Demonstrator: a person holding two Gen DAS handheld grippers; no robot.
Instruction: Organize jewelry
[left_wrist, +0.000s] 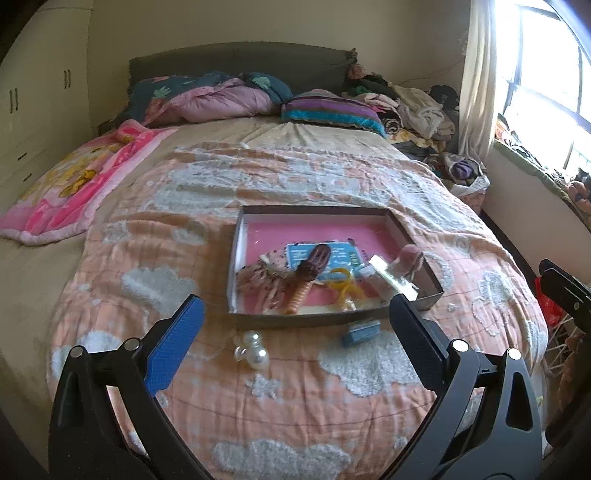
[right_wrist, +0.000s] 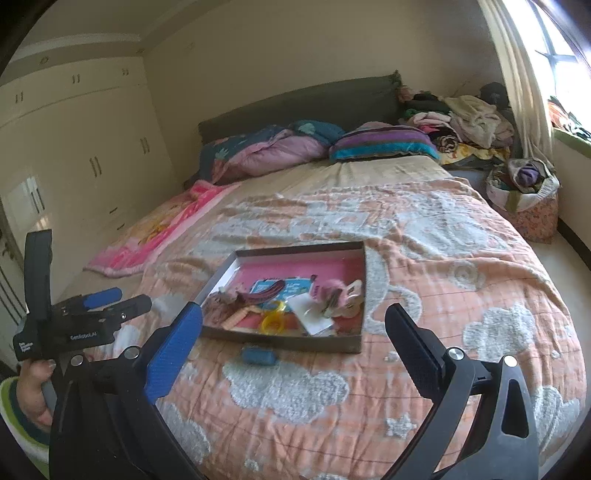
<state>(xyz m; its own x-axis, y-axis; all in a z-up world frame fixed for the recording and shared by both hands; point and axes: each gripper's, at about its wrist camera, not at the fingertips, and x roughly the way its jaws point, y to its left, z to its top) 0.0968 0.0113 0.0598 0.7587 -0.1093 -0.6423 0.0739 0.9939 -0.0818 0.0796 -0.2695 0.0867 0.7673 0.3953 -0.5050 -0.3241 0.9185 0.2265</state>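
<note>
Both tools are hanging above the foot of the bed, whose peach quilt with fluffy white clouds (left_wrist: 295, 398) is carrying everything; the left tool (left_wrist: 295, 332) is standing wide with nothing between its fingers, and the right tool (right_wrist: 295, 332) is likewise spread wide and empty. The shallow grey cardboard box with a pink floor (left_wrist: 258, 230) is lying flat on the quilt, already holding a jumble: a brown hair clip (left_wrist: 314, 263), a yellow plastic ring (left_wrist: 340, 276), a blue printed card (left_wrist: 345, 254) and some beaded strands. Outside it, just beside its near wall, the cluster of large white pearl beads (left_wrist: 253, 349) and the small blue rectangular piece (left_wrist: 361, 332) are waiting on the quilt. Collecting seems to be midway. The next move probably calls for lowering the left tool over the pearls, which look smooth and liable to roll, and narrowing gently before lifting them over the box wall.
</note>
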